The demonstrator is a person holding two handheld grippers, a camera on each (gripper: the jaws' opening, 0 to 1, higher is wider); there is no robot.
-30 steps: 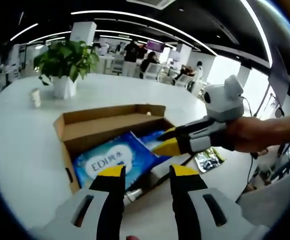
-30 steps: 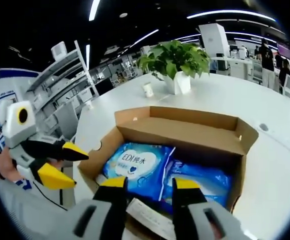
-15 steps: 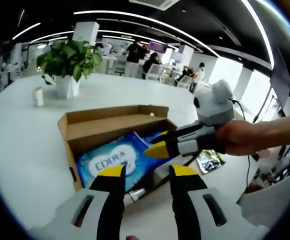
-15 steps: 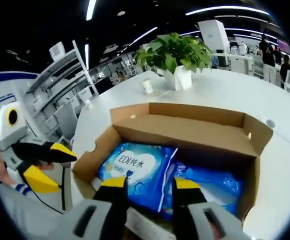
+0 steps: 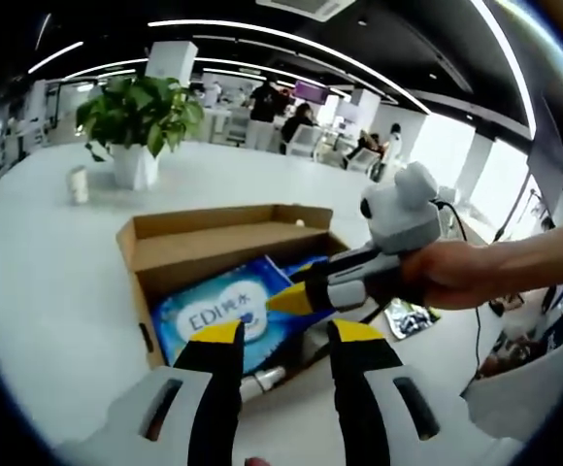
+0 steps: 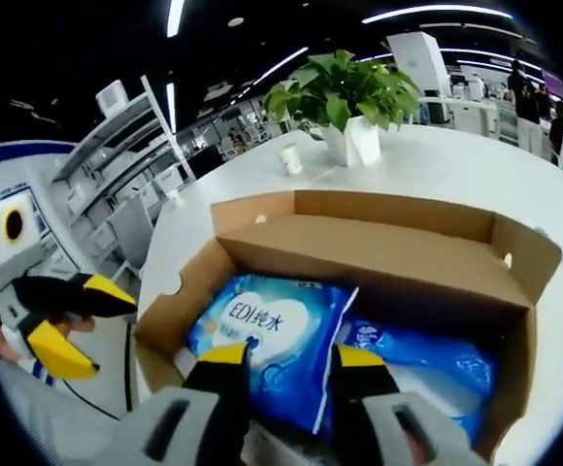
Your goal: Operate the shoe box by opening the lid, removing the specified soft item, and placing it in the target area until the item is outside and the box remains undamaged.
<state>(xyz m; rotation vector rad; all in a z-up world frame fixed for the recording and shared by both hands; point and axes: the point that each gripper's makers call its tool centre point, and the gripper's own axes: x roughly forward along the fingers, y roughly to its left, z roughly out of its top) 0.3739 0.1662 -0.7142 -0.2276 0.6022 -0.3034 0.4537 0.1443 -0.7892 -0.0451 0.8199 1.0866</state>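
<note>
Right claw (image 6: pixel 286 357) hangs with its jaws parted over the blue tissue pack (image 6: pixel 272 335) lying inside the open shoe box (image 6: pixel 379 257); left claw (image 5: pixel 280 337), jaws parted too, hovers just outside the box's near edge on the white worktop (image 5: pixel 49 262).

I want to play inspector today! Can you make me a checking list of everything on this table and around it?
Surface: white table, broad and round-edged.
Job's things: cardboard shoe box, lid open; blue wipes pack inside, second blue pack beside it.
Clutter: potted plant, small white cup, shiny foil packet on the table past the box.
Grippers: right gripper open, over the wipes pack; left gripper open, near the box's front edge.
Cables: thin dark cable beyond the hand.
Surroundings: open office, people far behind, shelving.
</note>
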